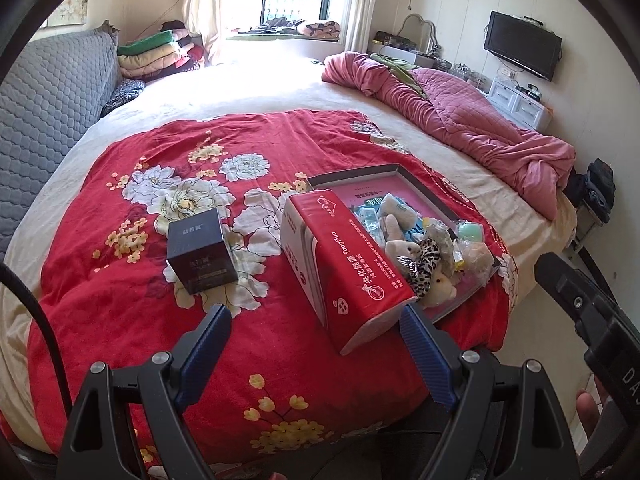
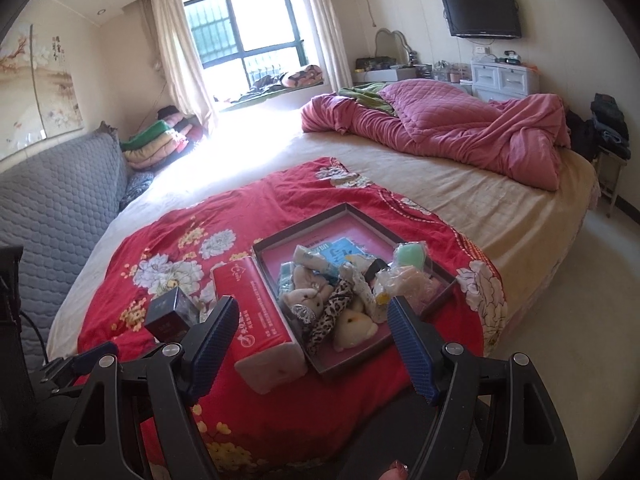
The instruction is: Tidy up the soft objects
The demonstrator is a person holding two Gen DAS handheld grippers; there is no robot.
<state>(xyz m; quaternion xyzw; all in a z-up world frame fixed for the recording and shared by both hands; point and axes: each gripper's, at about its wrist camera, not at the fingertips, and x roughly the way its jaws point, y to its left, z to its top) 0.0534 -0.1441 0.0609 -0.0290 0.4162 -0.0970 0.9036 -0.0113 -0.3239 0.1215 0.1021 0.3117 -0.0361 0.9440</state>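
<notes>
Two grippers hovered above the near edge of the bed, both with jaws spread wide and nothing between them. Between the left gripper (image 1: 314, 318) fingers, just ahead, lay bare red floral blanket (image 1: 120, 280); a long red tissue pack (image 1: 344, 256) lay close to its right fingertip, and a dark cube box (image 1: 202, 252) stood beyond its left fingertip. Ahead of the right gripper (image 2: 312, 312), just past its fingertips, sat a shallow pink-lined tray (image 2: 360, 220) touching the tissue pack's right side. Piled in the tray were the soft objects: a beige plush bunny (image 2: 308, 298), a leopard-print fabric piece (image 2: 330, 318), a cream plush chick (image 2: 354, 326), and a green sponge-like ball (image 2: 412, 256) toward the far right corner. Farther off, a crumpled pink quilt (image 2: 460, 132) lay across the far side of the bed, and a gray quilted headboard (image 2: 52, 208) ran along the left.
</notes>
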